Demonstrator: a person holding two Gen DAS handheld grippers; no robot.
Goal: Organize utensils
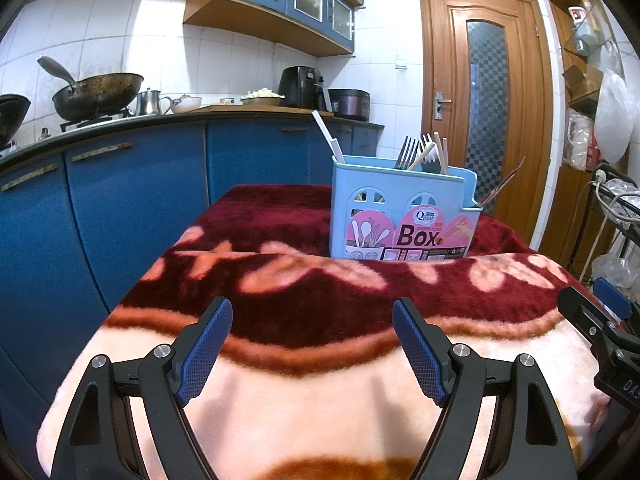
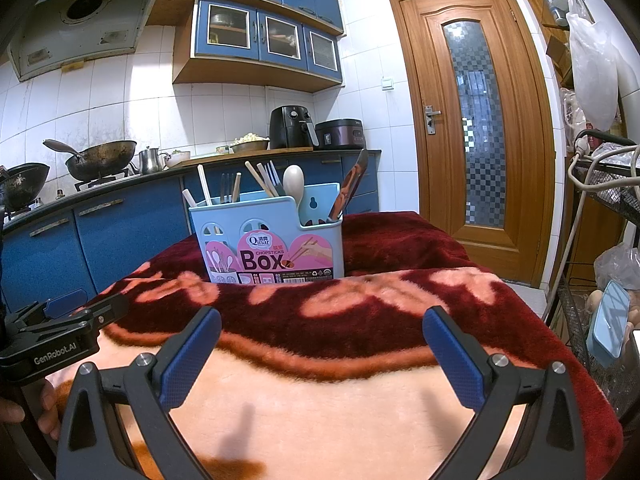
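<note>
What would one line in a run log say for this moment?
left gripper: open, empty | right gripper: open, empty | utensil box: upright on blanket, holding forks, chopsticks, spoon | blanket: no loose utensils seen

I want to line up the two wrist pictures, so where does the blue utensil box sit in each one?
Left wrist view: the blue utensil box stands right of centre, mid-height, on the red blanket.
Right wrist view: the blue utensil box stands left of centre, mid-height, on the same blanket.
Shared landmark: the wooden door is behind and to the right of the box in both.
</note>
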